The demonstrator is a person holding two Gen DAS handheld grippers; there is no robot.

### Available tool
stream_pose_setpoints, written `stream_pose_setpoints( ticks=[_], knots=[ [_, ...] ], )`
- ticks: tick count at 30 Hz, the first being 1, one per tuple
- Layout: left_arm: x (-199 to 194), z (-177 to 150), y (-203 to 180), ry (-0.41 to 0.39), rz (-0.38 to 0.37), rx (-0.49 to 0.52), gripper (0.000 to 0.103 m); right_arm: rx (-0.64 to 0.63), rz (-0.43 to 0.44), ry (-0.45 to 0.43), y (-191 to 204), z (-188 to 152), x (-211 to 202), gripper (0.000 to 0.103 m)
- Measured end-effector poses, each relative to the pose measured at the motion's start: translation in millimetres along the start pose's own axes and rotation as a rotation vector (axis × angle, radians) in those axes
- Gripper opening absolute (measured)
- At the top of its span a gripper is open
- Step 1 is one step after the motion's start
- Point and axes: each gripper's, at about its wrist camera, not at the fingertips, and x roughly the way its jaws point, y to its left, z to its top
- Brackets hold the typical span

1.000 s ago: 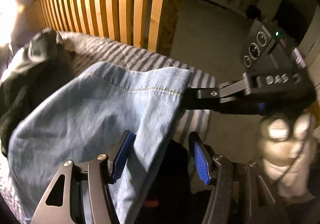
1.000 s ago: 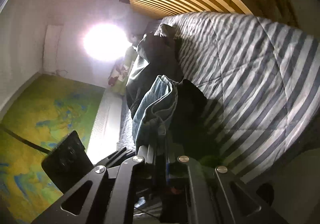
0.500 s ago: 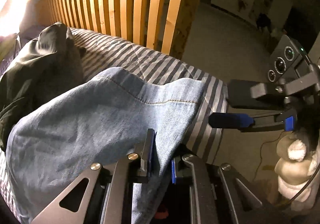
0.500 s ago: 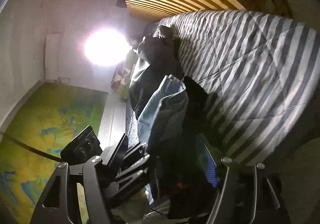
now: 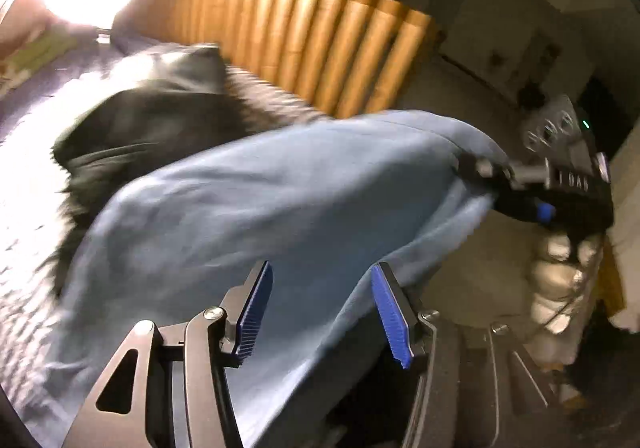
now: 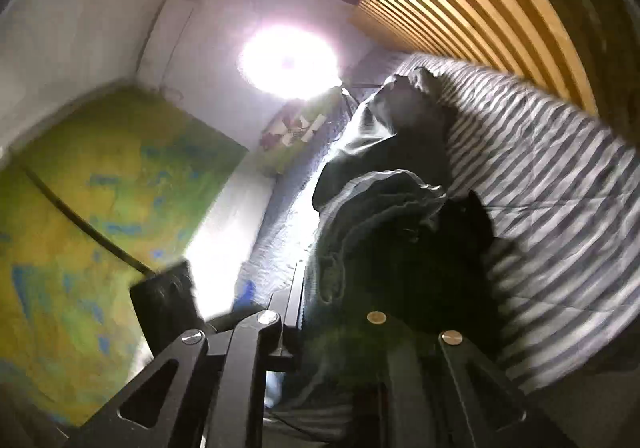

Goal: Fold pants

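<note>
We count one pair of light-blue denim pants (image 5: 288, 208), right gripper (image 5: 486, 184) just closed pinching its edge; left gripper (image 5: 320, 308), just reopened, straddles the cloth unpressed.

Left gripper (image 5: 320, 308) jaws just opened off the blue jeans (image 5: 280, 208); cloth lies between the pads, unpinched. Right gripper (image 5: 476, 172) jaws just closed, pinching the jeans' corner, now lifted higher against the slatted headboard (image 5: 320, 48).
</note>
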Motion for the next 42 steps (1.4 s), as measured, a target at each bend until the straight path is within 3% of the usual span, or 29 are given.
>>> stream_pose_setpoints(
  ticks=[3, 4, 8, 11, 14, 16, 19, 21, 22, 24, 27, 29, 32, 33, 36, 37, 40, 42],
  knots=[
    [3.1, -9.5, 33.2, 0.045, 0.025, -0.094, 0.054, 0.161, -0.257, 0.115, -63.3, -16.5, 26.9, 0.011],
    [0.1, -14.9, 45.2, 0.053, 0.024, -0.145, 0.053, 0.197, -0.28, 0.141, -76.3, -20.4, 32.4, 0.011],
    [-37.4, -39.0, 82.9, 0.013, 0.028, -0.265, 0.053, 0.288, -0.24, 0.121, -84.7, -20.3, 27.8, 0.011],
    [-76.3, -79.8, 115.0, -0.02, 0.075, -0.352, 0.054, 0.231, -0.188, 0.084, -53.9, -6.2, 19.5, 0.011],
    [-93.2, -135.6, 145.8, 0.008, 0.103, -0.439, 0.054, 0.159, -0.138, 0.041, -18.9, 2.2, 16.3, 0.011],
    [-89.1, -178.9, 151.2, 0.054, 0.125, -0.488, 0.054, 0.121, -0.207, 0.028, -16.0, 3.9, 14.5, 0.011],
    [-59.0, -232.7, 156.0, 0.173, 0.191, -0.503, 0.052, 0.124, -0.412, 0.091, -39.2, -5.2, 29.8, 0.011],
    [-62.0, -244.2, 150.9, 0.113, 0.204, -0.476, 0.056, 0.166, -0.422, 0.11, -48.8, -11.9, 30.1, 0.011],
    [-66.0, -244.9, 147.7, 0.128, 0.177, -0.476, 0.055, 0.172, -0.406, 0.094, -44.7, -11.9, 26.4, 0.011],
    [-87.2, -247.8, 145.7, 0.059, 0.145, -0.503, 0.055, 0.145, -0.343, 0.048, -23.7, -5.7, 15.9, 0.01],
    [-130.3, -256.4, 150.6, -0.023, 0.197, -0.501, 0.056, 0.095, -0.259, 0.0, 3.5, -0.7, 1.3, 0.01],
    [-167.5, -270.8, 169.1, -0.09, 0.251, -0.556, 0.056, 0.034, -0.293, -0.029, 22.4, 0.4, 6.7, 0.01],
    [-231.6, -313.2, 215.1, -0.173, 0.394, -0.705, 0.056, 0.014, -0.5, 0.04, 8.2, -7.6, 31.6, 0.01],
    [-254.9, -333.0, 232.9, -0.194, 0.466, -0.776, 0.057, 0.036, -0.514, 0.057, -0.2, -11.8, 33.5, 0.01],
    [-333.5, -408.9, 289.9, -0.236, 0.774, -1.037, 0.064, 0.086, -0.51, 0.047, -8.3, -16.5, 30.2, 0.01],
    [-356.3, -436.8, 305.1, -0.254, 0.83, -1.13, 0.065, 0.097, -0.505, 0.045, -8.4, -16.3, 29.4, 0.01],
    [-410.1, -510.1, 342.5, -0.286, 0.924, -1.338, 0.067, 0.086, -0.533, 0.055, -7.0, -10.8, 38.6, 0.01],
    [-437.3, -553.6, 359.4, -0.298, 0.926, -1.437, 0.073, 0.071, -0.551, 0.059, -4.7, -9.7, 43.2, 0.01]
  ],
)
